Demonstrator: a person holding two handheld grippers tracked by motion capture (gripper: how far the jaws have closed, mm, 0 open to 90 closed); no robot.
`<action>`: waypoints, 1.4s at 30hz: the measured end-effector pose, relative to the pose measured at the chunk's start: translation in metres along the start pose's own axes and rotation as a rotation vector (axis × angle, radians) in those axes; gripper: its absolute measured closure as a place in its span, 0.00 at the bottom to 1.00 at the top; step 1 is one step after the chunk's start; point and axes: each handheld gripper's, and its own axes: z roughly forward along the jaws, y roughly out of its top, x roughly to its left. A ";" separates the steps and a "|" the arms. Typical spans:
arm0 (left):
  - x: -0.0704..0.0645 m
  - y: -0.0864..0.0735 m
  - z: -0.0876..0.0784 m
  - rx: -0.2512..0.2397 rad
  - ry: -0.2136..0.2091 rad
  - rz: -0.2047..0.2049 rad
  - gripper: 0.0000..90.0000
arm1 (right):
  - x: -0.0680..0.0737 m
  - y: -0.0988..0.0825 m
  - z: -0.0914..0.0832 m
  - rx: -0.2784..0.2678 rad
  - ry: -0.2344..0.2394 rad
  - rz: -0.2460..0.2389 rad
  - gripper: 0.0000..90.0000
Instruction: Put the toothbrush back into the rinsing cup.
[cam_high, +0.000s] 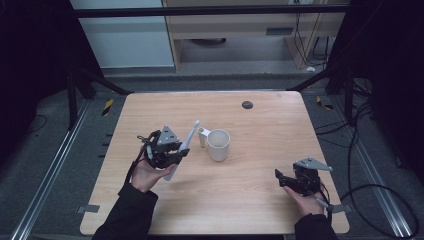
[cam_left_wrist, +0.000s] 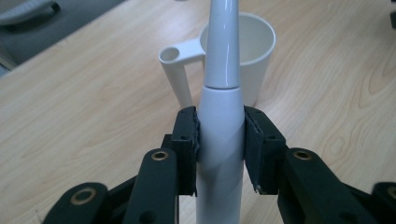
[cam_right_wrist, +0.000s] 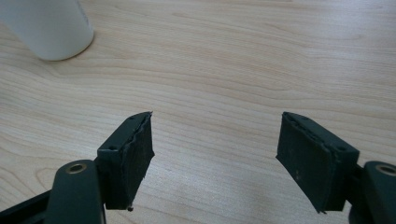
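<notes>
Toothbrush one, cup one.

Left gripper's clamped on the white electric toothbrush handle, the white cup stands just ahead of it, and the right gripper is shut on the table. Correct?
Not quite: the right gripper is open, jaws wide apart with nothing between them, as the right gripper view shows. The left gripper does clamp the toothbrush handle, with the cup ahead.

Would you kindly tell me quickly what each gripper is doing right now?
Left gripper: closed on the white toothbrush, near the cup.
Right gripper: open, holding nothing, over the table.
</notes>
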 end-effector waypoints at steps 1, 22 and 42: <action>0.000 0.000 -0.002 -0.023 0.011 -0.003 0.74 | 0.000 0.000 0.000 0.000 0.000 0.000 0.30; 0.012 0.022 -0.017 -0.321 0.126 -0.101 0.74 | 0.001 -0.002 0.000 -0.018 -0.011 -0.016 0.29; 0.020 0.048 0.000 -0.516 0.134 -0.192 0.74 | 0.001 -0.003 0.002 -0.020 -0.016 -0.028 0.29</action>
